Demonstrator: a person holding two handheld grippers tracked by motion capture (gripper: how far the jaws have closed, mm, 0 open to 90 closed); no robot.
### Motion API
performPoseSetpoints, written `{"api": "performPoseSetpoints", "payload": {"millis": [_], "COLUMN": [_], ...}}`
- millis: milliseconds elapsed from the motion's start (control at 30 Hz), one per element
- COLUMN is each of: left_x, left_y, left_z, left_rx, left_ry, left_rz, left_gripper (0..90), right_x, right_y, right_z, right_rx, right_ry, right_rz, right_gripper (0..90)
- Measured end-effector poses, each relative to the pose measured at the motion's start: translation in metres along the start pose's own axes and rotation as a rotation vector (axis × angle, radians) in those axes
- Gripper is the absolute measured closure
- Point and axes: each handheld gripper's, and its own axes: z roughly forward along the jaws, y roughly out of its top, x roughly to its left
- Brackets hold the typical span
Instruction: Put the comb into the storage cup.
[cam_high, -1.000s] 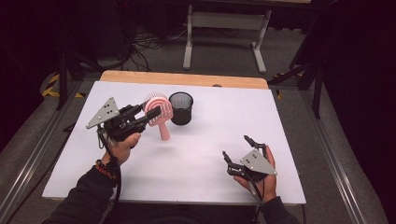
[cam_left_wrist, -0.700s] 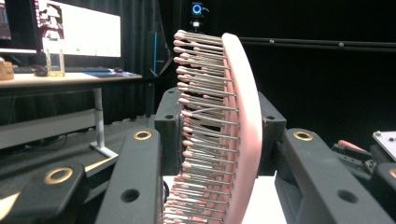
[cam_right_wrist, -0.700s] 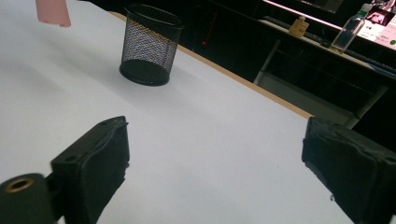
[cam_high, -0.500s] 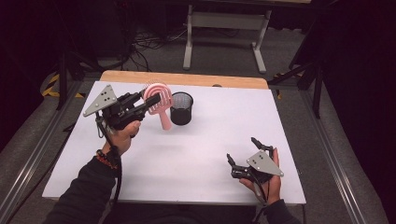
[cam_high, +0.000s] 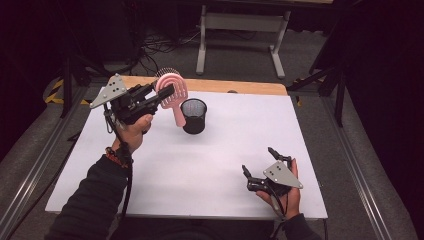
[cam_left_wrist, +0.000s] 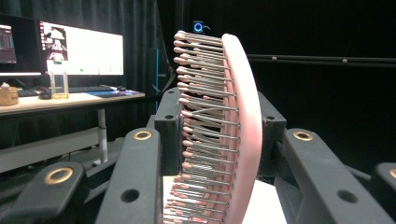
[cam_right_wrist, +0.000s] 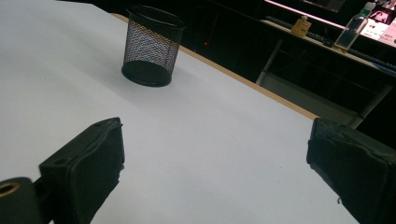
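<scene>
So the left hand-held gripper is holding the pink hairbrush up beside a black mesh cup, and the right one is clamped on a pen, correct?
Not quite. In the right gripper view the right hand-held gripper stands open with nothing between its jaws. The rest holds: the left hand-held gripper holds the pink hairbrush beside the black mesh cup.

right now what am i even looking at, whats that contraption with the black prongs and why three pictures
A person sits at a white table holding a hand-operated gripper in each hand. The high view looks down from above; the other two come from cameras riding on each gripper, looking along its fingers. The left gripper is clamped on a pink hairbrush, lifted off the table; in the left gripper view you see the brush's bristles up close. The right gripper rests low with its fingers open and nothing between them. A black mesh cup stands on the table.
</scene>
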Motion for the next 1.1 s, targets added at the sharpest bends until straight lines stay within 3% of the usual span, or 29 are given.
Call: {"api": "performPoseSetpoints", "payload": {"millis": [167, 733, 1100], "left_x": [0.004, 0.011, 0.017], "left_y": [0.004, 0.013, 0.013], "left_z": [0.004, 0.035, 0.048], "left_rx": [-0.021, 0.021, 0.014], "left_ry": [0.009, 0.035, 0.021], "left_rz": [-0.005, 0.047, 0.028], "left_gripper": [63.5, 63.5, 63.4], "right_x": [0.0, 0.001, 0.002], "right_y": [0.001, 0.001, 0.003], "right_z": [-0.001, 0.001, 0.001], "right_rx": [0.001, 0.019, 0.018], "right_ry": [-0.014, -0.029, -0.033], "right_rz": [0.0, -0.025, -0.037], "right_gripper": [5.2, 5.4, 5.9]}}
